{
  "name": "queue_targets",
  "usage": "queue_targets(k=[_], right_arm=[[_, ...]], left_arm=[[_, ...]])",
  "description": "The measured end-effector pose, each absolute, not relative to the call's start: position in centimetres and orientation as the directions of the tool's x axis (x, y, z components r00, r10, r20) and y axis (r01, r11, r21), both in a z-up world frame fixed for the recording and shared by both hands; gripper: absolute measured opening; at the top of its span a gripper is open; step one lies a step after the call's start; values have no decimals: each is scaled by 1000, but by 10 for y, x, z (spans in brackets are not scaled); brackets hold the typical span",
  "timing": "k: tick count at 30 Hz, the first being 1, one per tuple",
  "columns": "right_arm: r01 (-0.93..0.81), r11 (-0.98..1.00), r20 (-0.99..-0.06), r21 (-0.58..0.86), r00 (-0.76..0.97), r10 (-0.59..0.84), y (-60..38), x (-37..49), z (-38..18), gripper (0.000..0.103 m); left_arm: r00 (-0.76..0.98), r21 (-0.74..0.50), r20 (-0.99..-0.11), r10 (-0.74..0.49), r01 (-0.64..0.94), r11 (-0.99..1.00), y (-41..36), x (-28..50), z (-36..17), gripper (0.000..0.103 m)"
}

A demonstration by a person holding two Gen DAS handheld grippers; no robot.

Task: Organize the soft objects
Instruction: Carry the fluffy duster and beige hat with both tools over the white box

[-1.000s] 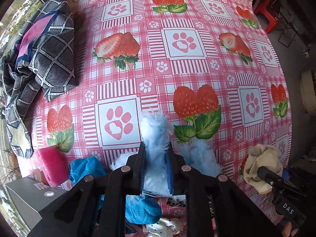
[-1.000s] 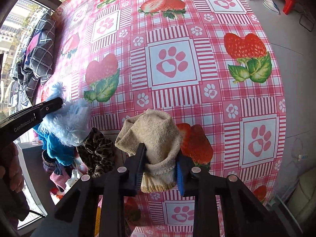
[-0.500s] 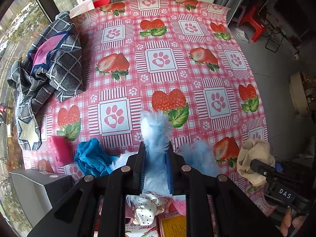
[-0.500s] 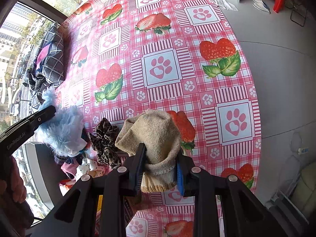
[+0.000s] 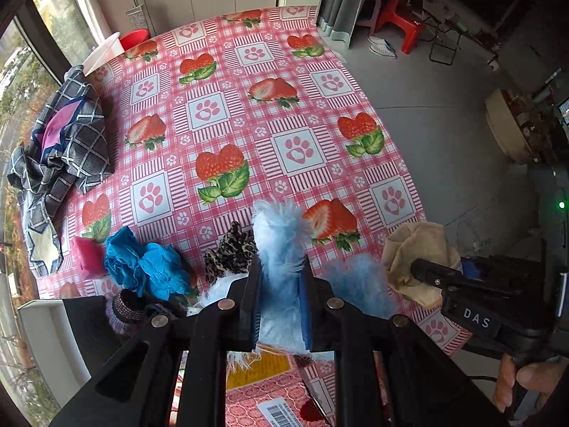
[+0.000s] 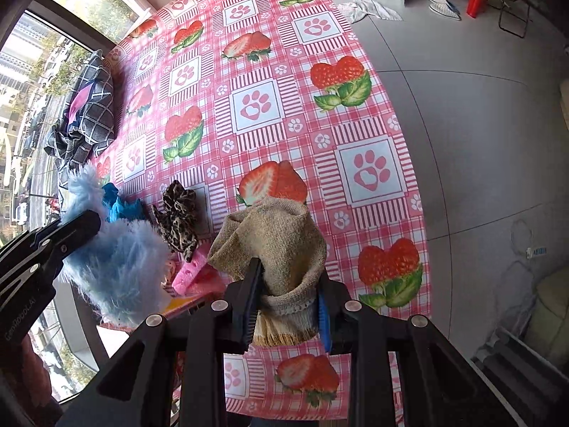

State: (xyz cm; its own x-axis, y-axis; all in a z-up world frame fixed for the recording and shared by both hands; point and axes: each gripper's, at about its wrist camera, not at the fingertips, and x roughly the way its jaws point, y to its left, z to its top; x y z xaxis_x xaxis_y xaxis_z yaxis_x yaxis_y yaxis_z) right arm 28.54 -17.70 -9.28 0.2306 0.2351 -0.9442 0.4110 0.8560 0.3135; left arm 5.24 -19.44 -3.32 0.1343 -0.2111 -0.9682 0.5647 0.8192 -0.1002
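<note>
Left wrist view. Left gripper [image 5: 281,284] clamped on a fluffy light-blue item [image 5: 277,235]; its fur stands up between the two fingers and spills out to the right. The item is held above the near edge of the table [image 5: 249,106], which carries a pink strawberry-and-paw-print cloth. Along that near edge, left to right: pink sponge block [image 5: 85,256], crumpled blue fabric [image 5: 149,267], leopard-print scrunchie [image 5: 231,249]. A plaid dark garment [image 5: 67,149] is bunched at the table's left edge. At right, the right gripper [image 5: 423,270] enters the view, closed on a beige knitted sock [image 5: 416,249] beyond the table's right near corner.

Right wrist view. Right gripper [image 6: 288,291] clamped on the beige knitted sock [image 6: 277,242], gripped near its ribbed cuff; the toe end folds forward over the fingers. The sock is lifted clear of the table [image 6: 355,124], over its near edge. At left, the left gripper [image 6: 81,224] holds the fluffy light-blue item [image 6: 117,267], near the table's near left corner. Just past it lie the leopard-print scrunchie [image 6: 177,213] and the crumpled blue fabric [image 6: 121,206]. A pink sponge piece [image 6: 195,274] sits below, between fur and sock. The plaid dark garment [image 6: 89,114] lies at the left edge.
</note>
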Motion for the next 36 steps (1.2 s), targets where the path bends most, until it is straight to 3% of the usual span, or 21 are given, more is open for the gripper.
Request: queue_targets(k=[19, 36], right_arm=[[509, 812, -958, 285, 158, 238, -173, 193, -119, 29], [537, 806, -968, 250, 123, 219, -70, 145, -116, 29]], left_arm=[[36, -141, -962, -269, 781, 608, -214, -68, -27, 19], [53, -138, -952, -301, 804, 579, -102, -109, -27, 19]])
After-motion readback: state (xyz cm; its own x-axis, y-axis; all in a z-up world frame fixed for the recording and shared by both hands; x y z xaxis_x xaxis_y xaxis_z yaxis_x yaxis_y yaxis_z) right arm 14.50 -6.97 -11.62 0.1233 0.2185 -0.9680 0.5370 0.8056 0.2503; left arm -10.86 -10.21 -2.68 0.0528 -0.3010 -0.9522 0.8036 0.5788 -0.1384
